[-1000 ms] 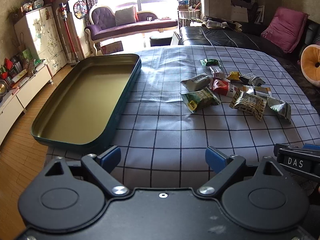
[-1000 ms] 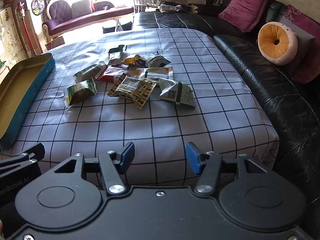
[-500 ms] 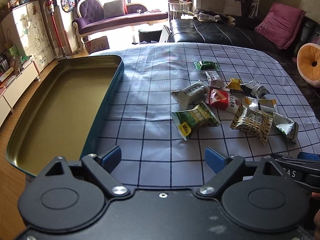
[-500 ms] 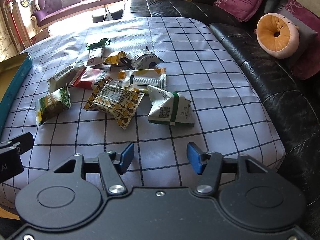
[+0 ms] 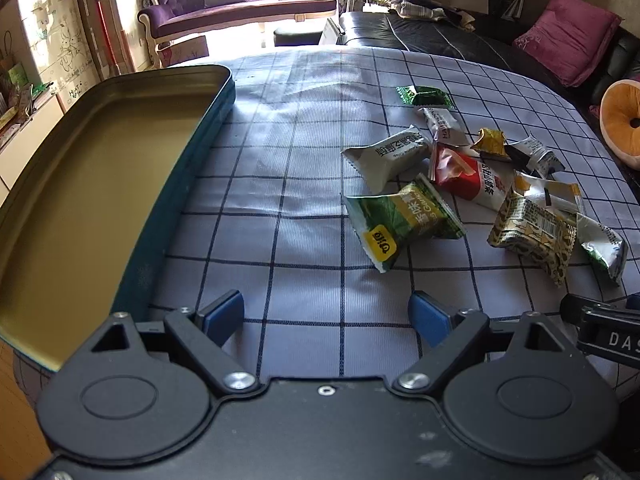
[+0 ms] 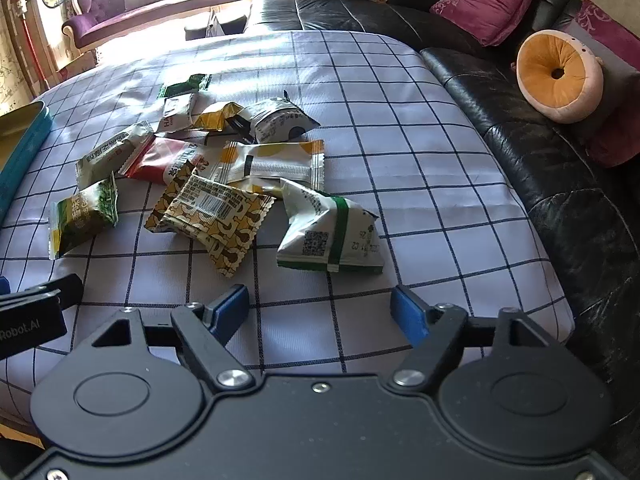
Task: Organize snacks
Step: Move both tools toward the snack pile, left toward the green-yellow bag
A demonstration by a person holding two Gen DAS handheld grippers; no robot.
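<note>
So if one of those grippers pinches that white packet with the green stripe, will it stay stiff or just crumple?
The white packet with the green stripe would likely crumple: its film already shows creases and dents. It looks puffed up, so it is probably light for its size. The glossy wrapper may be slippery, so it could slide on the checked cloth if the right gripper, now open, nudges it instead of pinching.

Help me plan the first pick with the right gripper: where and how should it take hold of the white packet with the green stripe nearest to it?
Judging by its pose, grip the puffed middle of the white packet with the green stripe from above, jaws across its narrower width. It lies flat on the checked cloth, apart from the patterned yellow packet, directly ahead of the open right gripper.
</note>
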